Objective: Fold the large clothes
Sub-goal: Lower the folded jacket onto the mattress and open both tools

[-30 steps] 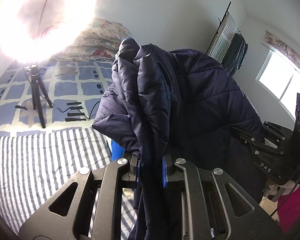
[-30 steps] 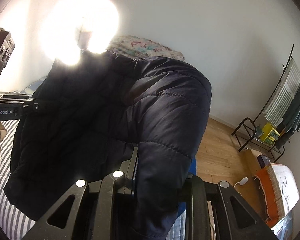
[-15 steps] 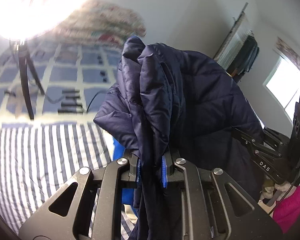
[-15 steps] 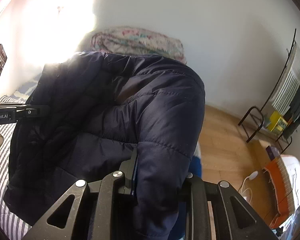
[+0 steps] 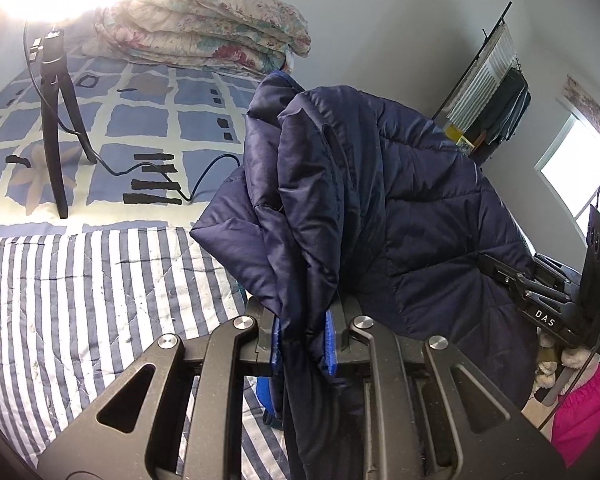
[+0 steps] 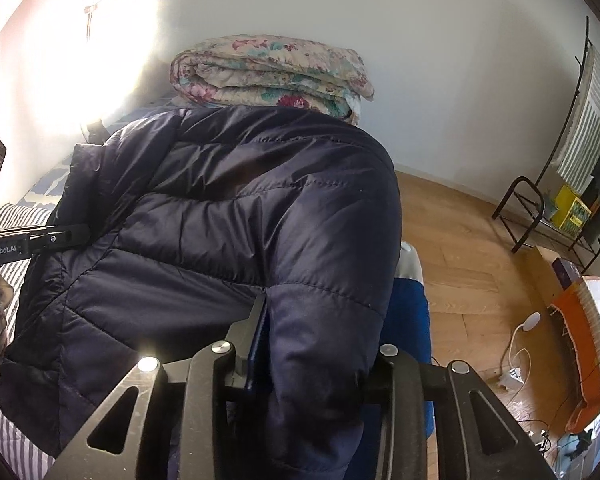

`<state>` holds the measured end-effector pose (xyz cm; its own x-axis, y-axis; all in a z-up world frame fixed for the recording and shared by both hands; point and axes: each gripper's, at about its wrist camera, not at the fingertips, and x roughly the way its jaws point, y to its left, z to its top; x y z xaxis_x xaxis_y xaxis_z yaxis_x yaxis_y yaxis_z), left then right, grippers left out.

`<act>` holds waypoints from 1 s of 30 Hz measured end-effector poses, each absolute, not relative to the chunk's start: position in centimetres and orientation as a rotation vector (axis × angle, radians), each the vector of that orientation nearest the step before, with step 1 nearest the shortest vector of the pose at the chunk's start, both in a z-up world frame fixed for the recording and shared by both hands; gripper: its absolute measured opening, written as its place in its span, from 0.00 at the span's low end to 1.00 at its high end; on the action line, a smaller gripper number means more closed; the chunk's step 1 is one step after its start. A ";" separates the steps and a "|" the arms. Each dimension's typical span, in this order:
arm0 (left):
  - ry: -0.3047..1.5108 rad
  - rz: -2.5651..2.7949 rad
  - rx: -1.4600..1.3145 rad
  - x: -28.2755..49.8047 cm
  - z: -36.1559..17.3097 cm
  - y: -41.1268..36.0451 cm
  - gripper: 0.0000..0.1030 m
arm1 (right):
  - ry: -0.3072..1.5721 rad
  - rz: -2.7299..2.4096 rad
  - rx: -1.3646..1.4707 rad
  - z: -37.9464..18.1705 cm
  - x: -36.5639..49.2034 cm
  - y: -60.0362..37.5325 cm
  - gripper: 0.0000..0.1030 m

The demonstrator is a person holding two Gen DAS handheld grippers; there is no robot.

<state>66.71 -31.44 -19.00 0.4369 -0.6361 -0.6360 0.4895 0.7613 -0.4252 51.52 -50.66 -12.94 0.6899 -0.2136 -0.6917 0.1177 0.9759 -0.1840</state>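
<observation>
A navy quilted puffer jacket [image 5: 380, 200] hangs in the air between my two grippers, above the striped bed cover [image 5: 80, 300]. My left gripper [image 5: 303, 340] is shut on a bunched fold of the jacket, fabric draping down between its blue pads. My right gripper [image 6: 320, 352] is shut on another thick part of the jacket [image 6: 240, 220], which bulges over and hides its right finger. Each gripper shows at the other view's edge: the right one in the left wrist view [image 5: 540, 312], the left one in the right wrist view [image 6: 28, 240].
A folded floral quilt [image 5: 204, 28] lies at the bed's far end on a blue checked sheet [image 5: 140, 120]. A black tripod [image 5: 56, 112] with a cable stands on the bed. A clothes rack [image 6: 572, 152] and wooden floor [image 6: 460, 260] lie to the right.
Both grippers have tilted downward with the jacket still held; the bed and quilt now fill more of the views and the bright lamp has slid toward the top edge.
</observation>
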 end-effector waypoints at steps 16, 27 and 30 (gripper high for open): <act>0.858 -0.630 -0.127 66.0 -18.6 -31.8 0.33 | 0.807 -0.344 -0.096 -13.4 51.7 -53.3 0.57; 0.846 -0.563 -0.047 64.4 -16.6 -30.6 0.56 | 0.781 -0.428 -0.063 -11.4 50.1 -53.8 0.68; 0.838 -0.557 -0.062 63.6 -15.5 -29.9 0.56 | 0.764 -0.430 -0.078 -10.1 49.3 -53.1 0.69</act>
<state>63.63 -29.95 -15.54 0.5353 -0.4910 -0.6873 0.4432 0.8560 -0.2662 49.26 -53.07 -10.08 0.6399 -0.4048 -0.6531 0.3487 0.9104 -0.2227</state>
